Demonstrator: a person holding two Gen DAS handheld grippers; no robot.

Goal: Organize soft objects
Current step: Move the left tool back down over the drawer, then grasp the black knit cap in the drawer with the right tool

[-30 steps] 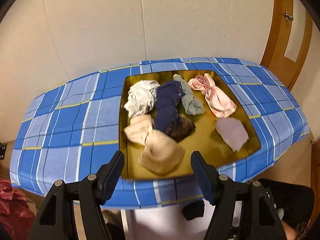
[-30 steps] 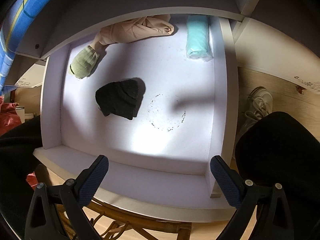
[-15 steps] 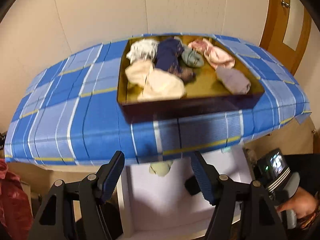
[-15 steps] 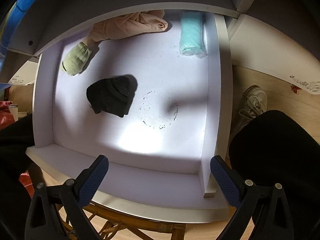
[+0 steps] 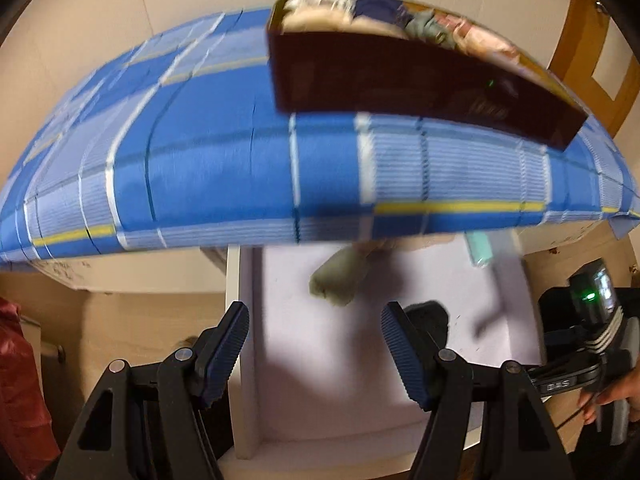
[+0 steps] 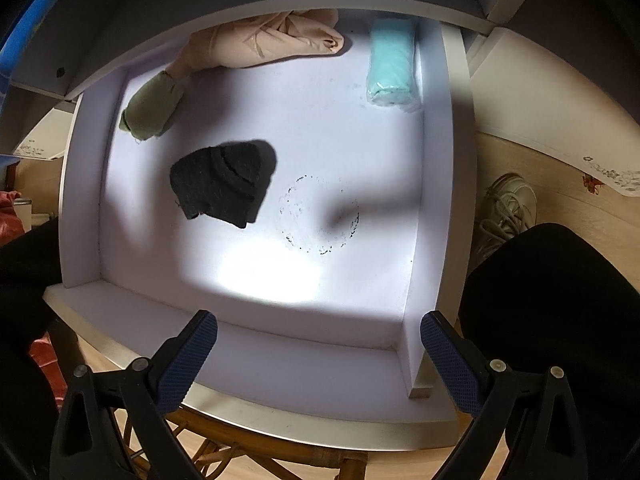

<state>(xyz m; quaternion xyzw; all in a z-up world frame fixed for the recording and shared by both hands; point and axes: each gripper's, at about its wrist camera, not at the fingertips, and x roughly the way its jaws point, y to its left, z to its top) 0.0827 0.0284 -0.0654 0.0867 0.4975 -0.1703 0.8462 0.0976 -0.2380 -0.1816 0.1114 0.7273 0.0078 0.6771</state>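
Left gripper [image 5: 314, 354]: I see its 2 jaws apart and empty, pointing down toward the open white drawer [image 6: 432, 208] below the blue plaid cloth [image 5: 192, 152]. Right gripper [image 6: 318, 360]: jaws spread wide, also empty, hanging over the drawer's front edge.

Task items, 2 groups. Group 1 lies in the dark tray [image 5: 400, 80] on the cloth: a heap of pale, navy, grey and pink soft pieces, blurred in the left view. Group 2 lies in the drawer: a black knit piece [image 6: 224, 184] near the middle, an olive roll [image 6: 150, 110] at the back left touching a beige bundle [image 6: 264, 42], and a teal roll [image 6: 392, 64] against the right wall, well apart from the rest.

Risks, as I judge them:
1. The left view is smeared, so I aim poorly; a pinch at the black knit piece could catch only a loose fold and let it unroll.
2. The cloth's hanging edge covers the drawer's back; reaching for the olive roll, I could snag the cloth and drag the tray off.
3. Both grippers are over the same drawer; they could collide.
4. The olive roll and beige bundle touch, so lifting 1 may pull the other.
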